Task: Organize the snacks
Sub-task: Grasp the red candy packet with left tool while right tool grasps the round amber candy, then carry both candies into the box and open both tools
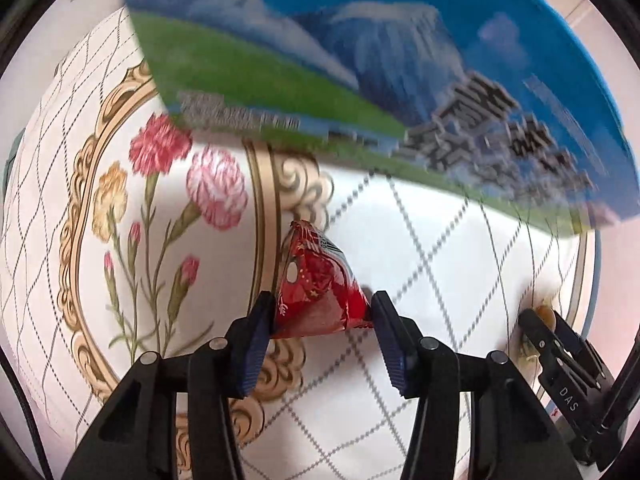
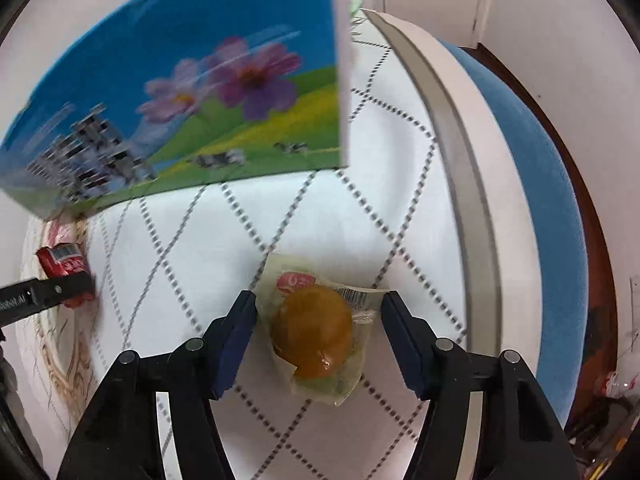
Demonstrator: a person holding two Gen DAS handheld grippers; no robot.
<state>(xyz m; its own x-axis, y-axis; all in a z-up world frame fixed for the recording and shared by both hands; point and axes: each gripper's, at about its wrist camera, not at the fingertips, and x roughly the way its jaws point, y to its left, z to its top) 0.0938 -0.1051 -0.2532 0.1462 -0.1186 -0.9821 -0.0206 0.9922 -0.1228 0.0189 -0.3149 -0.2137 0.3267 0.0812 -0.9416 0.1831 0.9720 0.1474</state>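
Left hand-held gripper (image 1: 323,314), pointing steeply down at the cloth-covered desk (image 1: 432,240): its blue pads close on a red foil snack packet (image 1: 316,288), touching it on both sides. The packet lies just in front of the blue-and-green printed carton (image 1: 320,52). Right hand-held gripper (image 2: 319,326): jaws apart, straddling a round brown snack in a clear wrapper (image 2: 314,330); the left pad touches the wrapper's edge, the right pad stands near it. This snack lies in front of the carton's right corner, to the right of the red packet.
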